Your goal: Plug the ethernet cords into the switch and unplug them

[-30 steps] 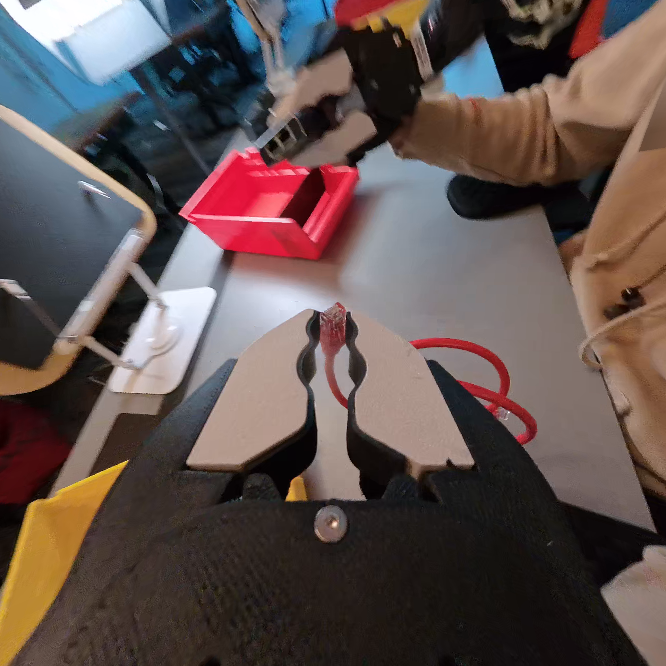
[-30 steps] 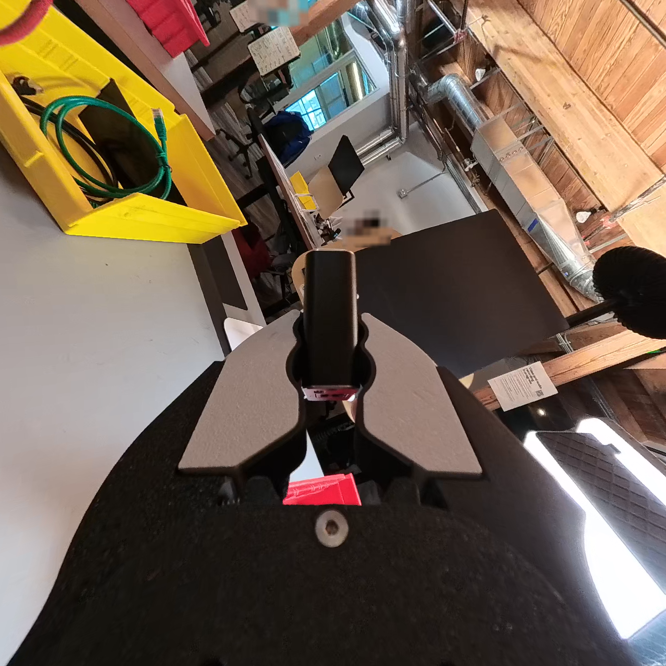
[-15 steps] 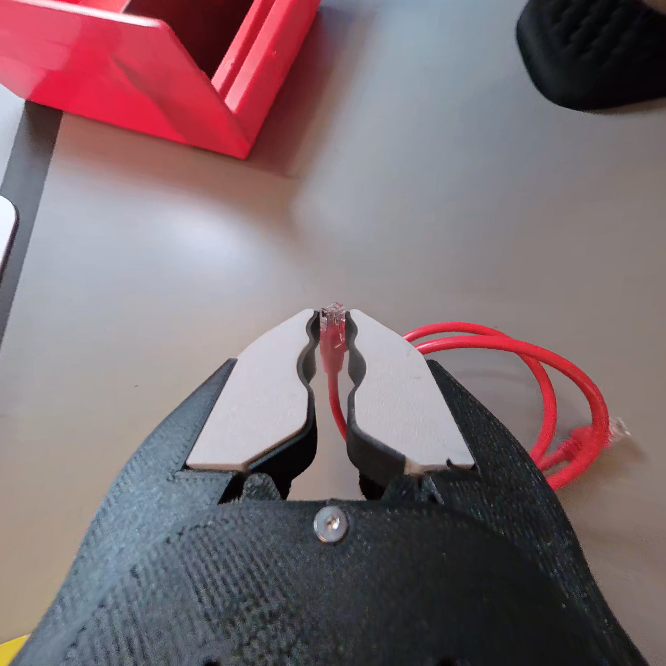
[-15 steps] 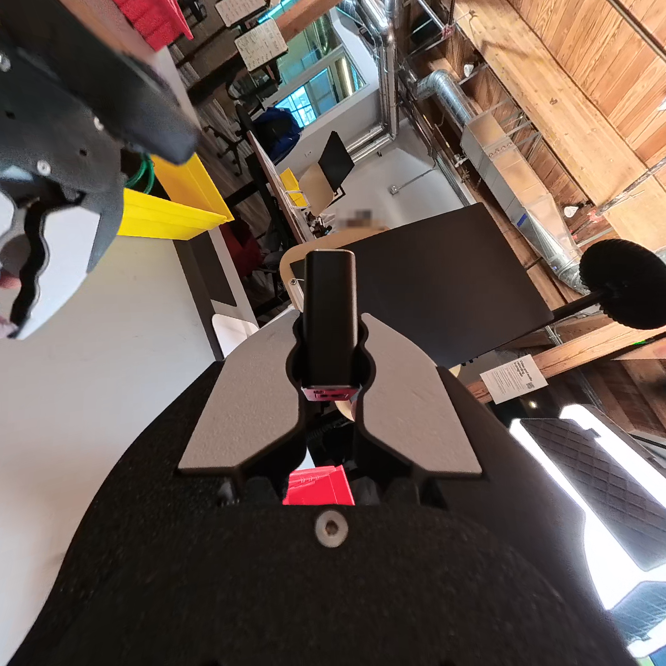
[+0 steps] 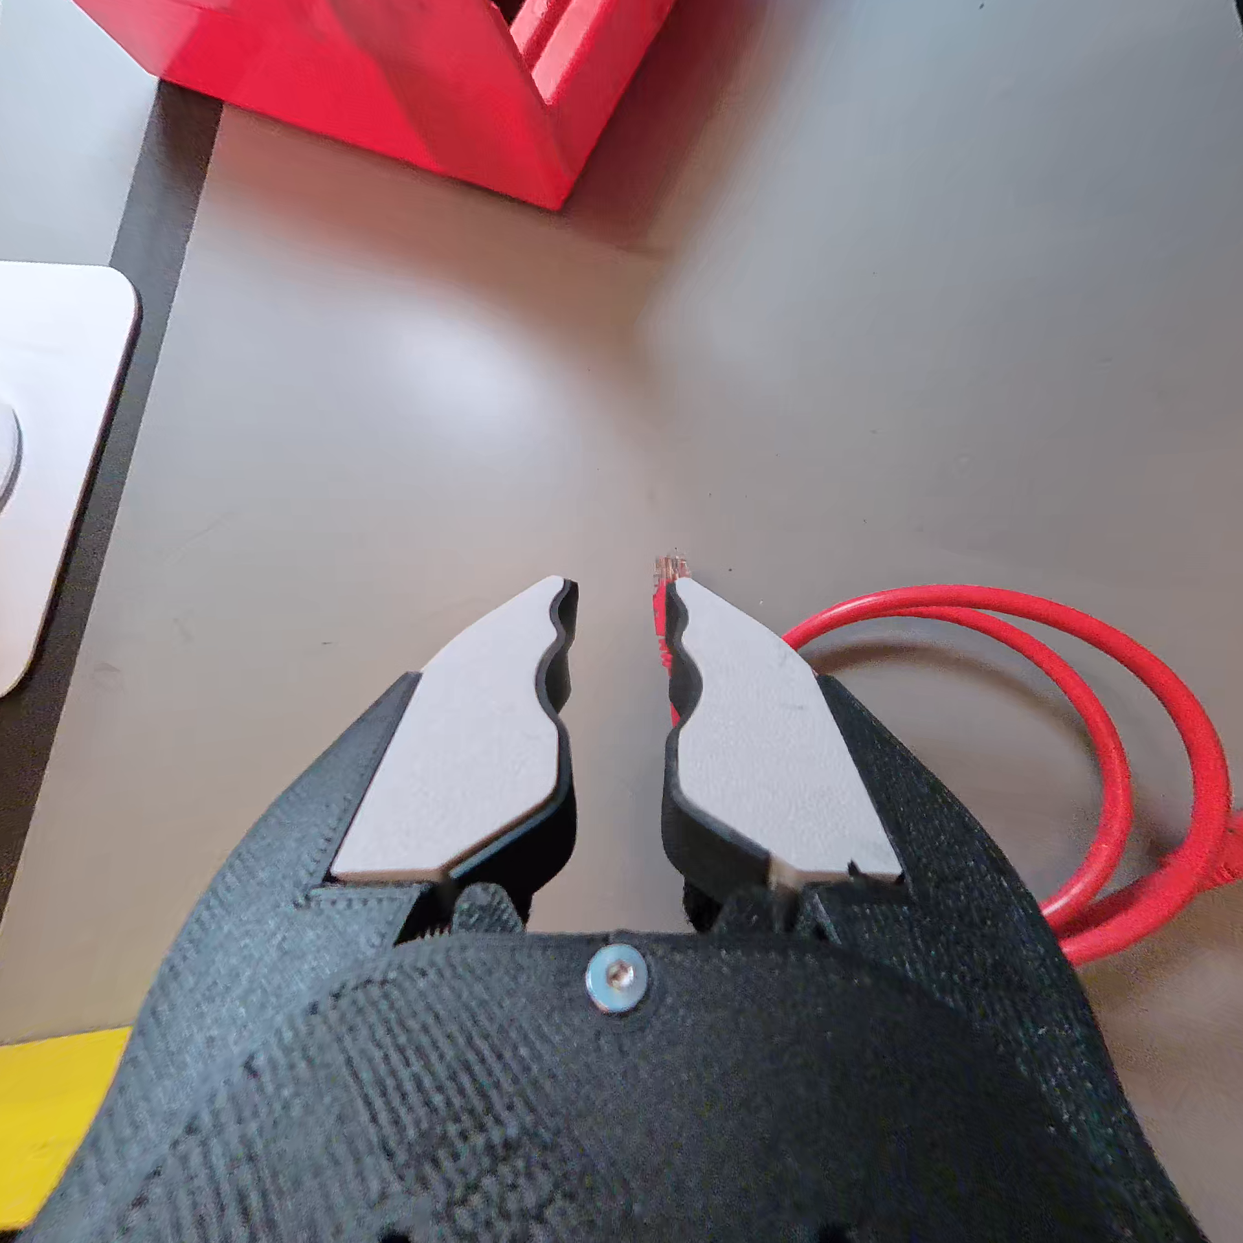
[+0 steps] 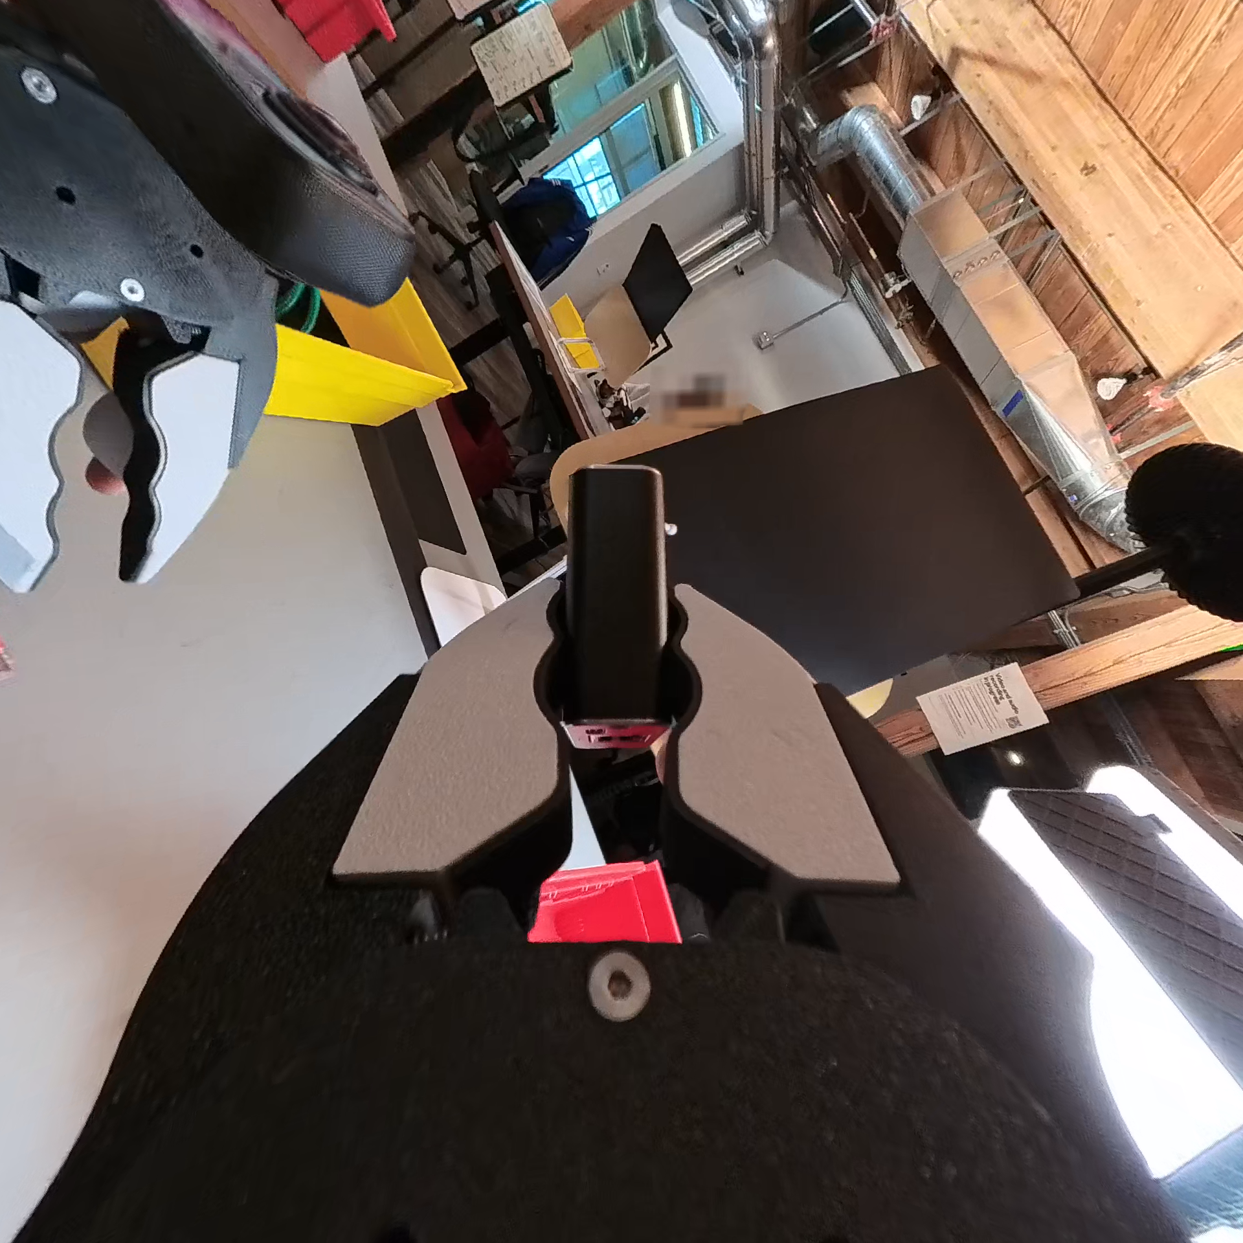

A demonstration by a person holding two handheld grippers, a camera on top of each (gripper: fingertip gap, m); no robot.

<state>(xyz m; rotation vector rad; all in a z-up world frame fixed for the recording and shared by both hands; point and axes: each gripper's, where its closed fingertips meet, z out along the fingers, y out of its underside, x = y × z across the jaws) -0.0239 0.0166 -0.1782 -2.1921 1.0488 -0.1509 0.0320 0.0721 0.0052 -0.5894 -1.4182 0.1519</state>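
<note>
— Red cord (image 5: 1103,740) lies coiled on the grey tabletop (image 5: 471,403), its plug (image 5: 666,605) against the right finger of the left claw (image 5: 622,592), which is spread apart.

— And the right claw (image 6: 615,598)?

— Clenched on the black switch (image 6: 615,578), held upright above the tabletop, near a red bin (image 5: 403,87).

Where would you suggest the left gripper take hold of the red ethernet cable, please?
Probably on the red boot just behind the clear plug, which lies against the left gripper's right finger. Come from behind, along the cable, with the open jaws either side, so the plug tip stays free and points forward.
</note>
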